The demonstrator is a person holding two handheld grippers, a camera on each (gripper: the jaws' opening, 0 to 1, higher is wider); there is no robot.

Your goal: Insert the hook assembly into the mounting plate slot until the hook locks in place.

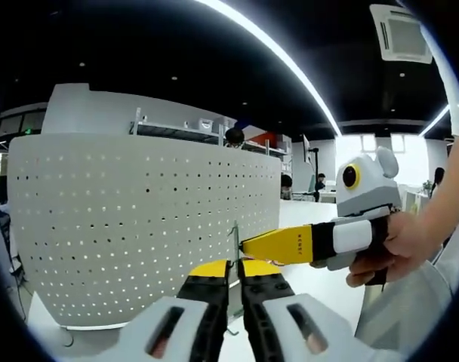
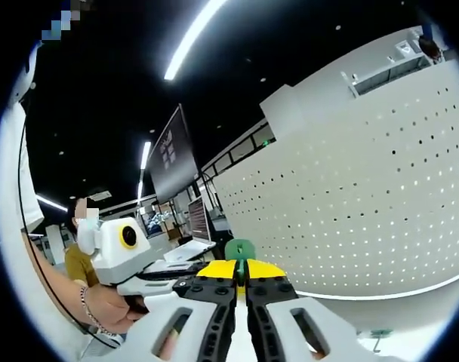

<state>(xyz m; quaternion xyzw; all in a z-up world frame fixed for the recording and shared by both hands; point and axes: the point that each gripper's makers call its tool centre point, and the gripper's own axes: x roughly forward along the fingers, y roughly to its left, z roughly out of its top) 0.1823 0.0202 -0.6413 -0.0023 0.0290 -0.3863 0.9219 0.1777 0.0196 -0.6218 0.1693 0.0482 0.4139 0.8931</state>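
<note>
The mounting plate (image 1: 139, 226), a white perforated board, stands upright at the left of the left gripper view and at the right of the right gripper view (image 2: 365, 204). My left gripper (image 1: 234, 268) is shut on a thin metal hook assembly (image 1: 235, 235) that rises between its yellow tips, just off the board's right edge. The right gripper (image 1: 248, 245) reaches in from the right, held by a hand, its yellow tip at the same hook. In the right gripper view my right gripper (image 2: 241, 271) is shut on a green part of the hook assembly (image 2: 239, 249); the left gripper (image 2: 127, 256) sits at the left.
The board stands on a white table (image 1: 320, 279). A small hook-like piece (image 2: 377, 339) lies on the table by the board's foot. A person's hand (image 1: 399, 245) and sleeve fill the right side. Desks, monitors and seated people are behind.
</note>
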